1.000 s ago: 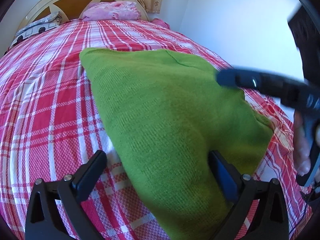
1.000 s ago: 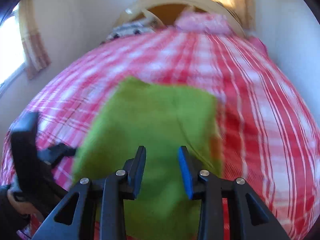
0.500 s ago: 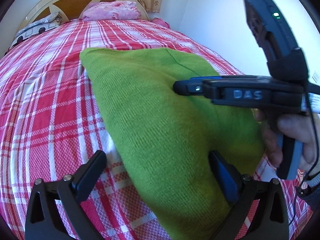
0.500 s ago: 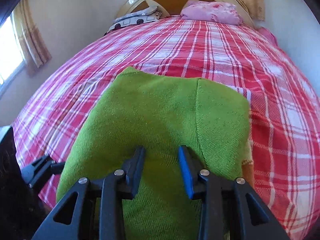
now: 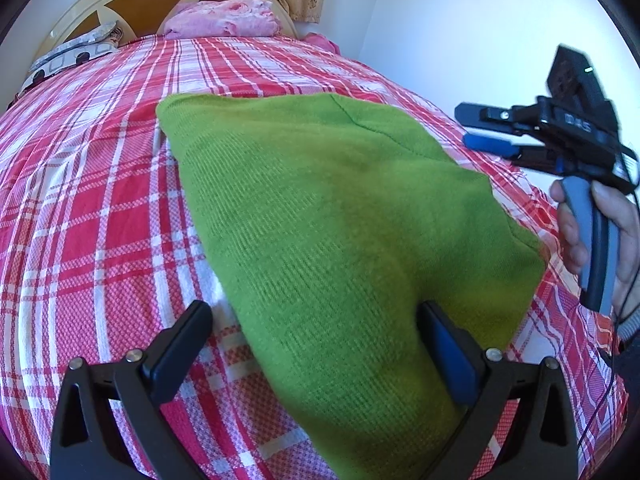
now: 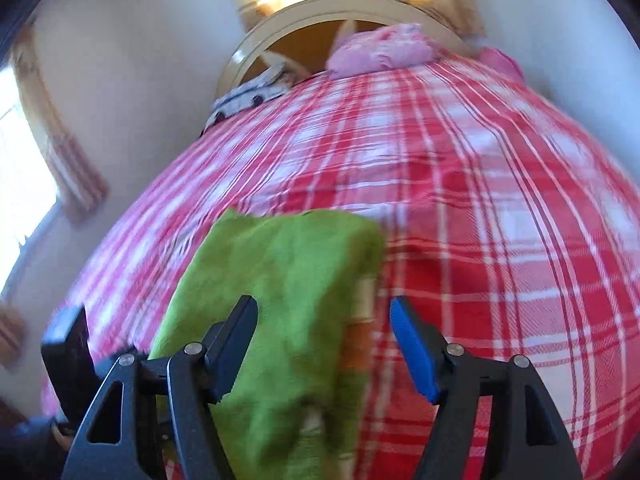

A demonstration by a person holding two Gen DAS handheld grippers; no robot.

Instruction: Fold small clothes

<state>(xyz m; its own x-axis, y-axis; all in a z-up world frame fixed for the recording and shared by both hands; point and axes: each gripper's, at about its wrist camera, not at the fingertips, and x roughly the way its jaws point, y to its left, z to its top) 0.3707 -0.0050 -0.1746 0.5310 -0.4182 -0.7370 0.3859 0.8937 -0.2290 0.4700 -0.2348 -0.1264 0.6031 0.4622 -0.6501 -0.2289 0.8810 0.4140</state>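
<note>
A: Item one, far left?

B: A grey patterned pillow [image 5: 76,54] is recorded at the head of the bed, beside the cream headboard [image 5: 132,0]. A pink pillow [image 5: 224,20] is set just to its right. No change from half a second ago is noted in either.

A: Item two, the bedding?

B: A red and white plaid bedspread [image 5: 80,208] is spread across the whole bed, as before.

A: Item three, the left gripper?

B: The left gripper [image 5: 316,340] is held low over the near edge of the bed. Its jaws are spread wide and nothing is clamped; the near end of the garment lies between them. Its stance is unchanged.

A: Item four, the task's thing?

B: A green knit garment [image 5: 320,216] is laid flat on the bedspread, folded, with a seam visible near its far right corner. Its place on the bed is unaltered.

A: Item five, far right?

B: The right gripper [image 5: 476,128] is listed as withdrawn: half a second ago it was stretched over the middle of the garment, and now it is held off beyond the garment's right edge, gripped by the right hand [image 5: 600,224]. In its own view the right gripper [image 6: 324,344] is shown with jaws parted, where they were nearly together before. Nothing is held in them. That view is blurred.
</note>
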